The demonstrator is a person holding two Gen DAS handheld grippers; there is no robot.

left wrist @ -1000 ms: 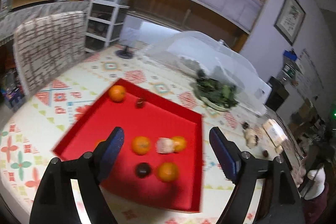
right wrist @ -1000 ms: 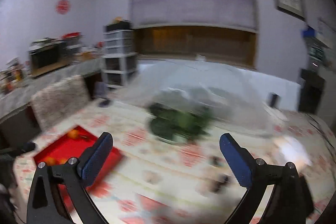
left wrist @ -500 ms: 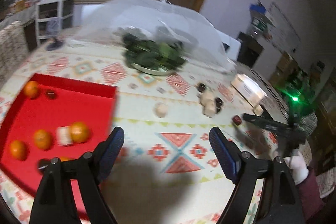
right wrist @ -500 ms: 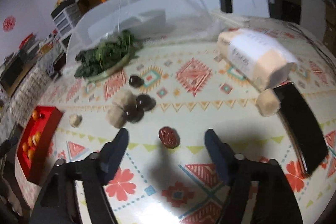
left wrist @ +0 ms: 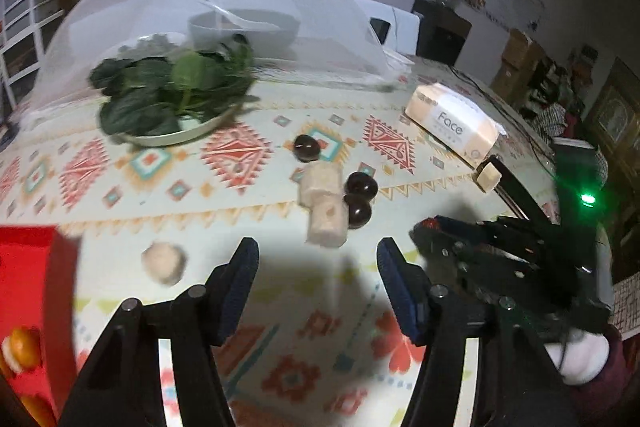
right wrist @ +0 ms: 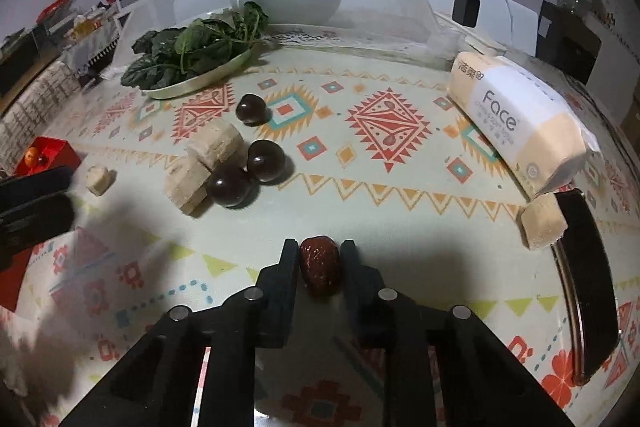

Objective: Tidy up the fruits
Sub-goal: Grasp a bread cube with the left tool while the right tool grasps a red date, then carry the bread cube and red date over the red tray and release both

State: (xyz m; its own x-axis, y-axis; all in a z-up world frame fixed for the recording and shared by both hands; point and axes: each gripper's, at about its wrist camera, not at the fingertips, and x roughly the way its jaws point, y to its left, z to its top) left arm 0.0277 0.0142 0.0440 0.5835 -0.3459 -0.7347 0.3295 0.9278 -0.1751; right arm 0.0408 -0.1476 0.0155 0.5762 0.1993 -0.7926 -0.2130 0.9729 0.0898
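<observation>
Right claw [right wrist: 320, 259] tight around wrinkled red date [right wrist: 320, 270]; left claw [left wrist: 316, 273] agape, red tray [left wrist: 32, 291] cut off, blurred.

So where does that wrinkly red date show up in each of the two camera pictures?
Left wrist view: the red date peeks out right of centre, at the tip of the right gripper.
Right wrist view: low centre, the date sits between the right gripper's fingers.
Shared landmark: the Face tissue pack.

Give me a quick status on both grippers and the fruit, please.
Right gripper shut on red date. Left gripper open, holding nothing. Red tray off to the left; path over the table looks clear.
</observation>
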